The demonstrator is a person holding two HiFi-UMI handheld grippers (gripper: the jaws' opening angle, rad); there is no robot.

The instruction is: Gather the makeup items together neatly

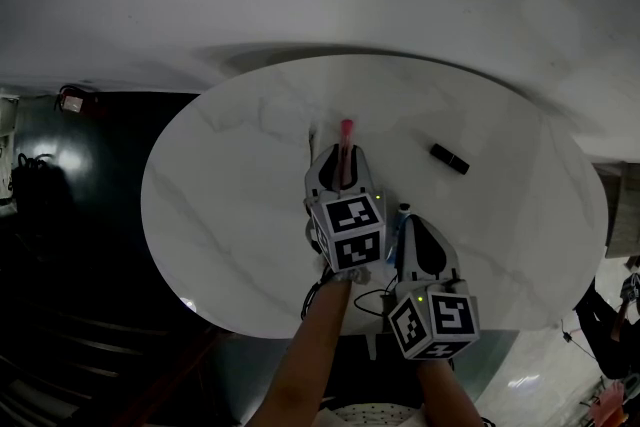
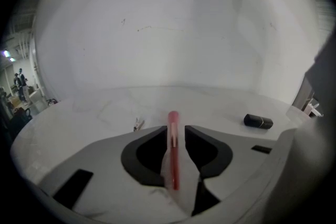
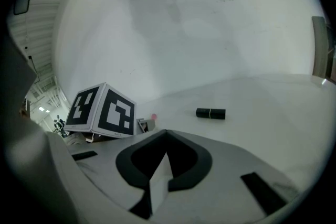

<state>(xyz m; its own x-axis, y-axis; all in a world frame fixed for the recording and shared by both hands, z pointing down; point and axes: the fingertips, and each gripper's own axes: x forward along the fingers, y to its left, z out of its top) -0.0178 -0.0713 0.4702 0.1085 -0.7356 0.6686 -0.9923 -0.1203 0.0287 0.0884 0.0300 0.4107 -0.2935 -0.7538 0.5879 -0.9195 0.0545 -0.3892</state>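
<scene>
Left tongs (image 2: 176,129) open; slim pink-red cosmetic tube (image 2: 174,155) between jaws, not pinched, near centre of round white marble tabletop (image 1: 230,175). Right tongs (image 3: 167,135) closed, empty, by near edge. Short black lipstick case (image 1: 449,158) lies apart, toward right edge.

Head view: set high above, faced steeply down on the round white marble-patterned tabletop (image 1: 230,215), far enough off to take in nearly its whole rim.
Left gripper view: set low and close over that tabletop, looked along its own jaws toward the pale far wall (image 2: 157,23).
Right gripper view: likewise low, placed to the right, faced the same wall.
Shared by all three: the small black cylindrical lipstick case (image 1: 449,158) (image 2: 258,121) (image 3: 210,113) and the slim pink tube (image 1: 346,140) (image 2: 173,155).
</scene>
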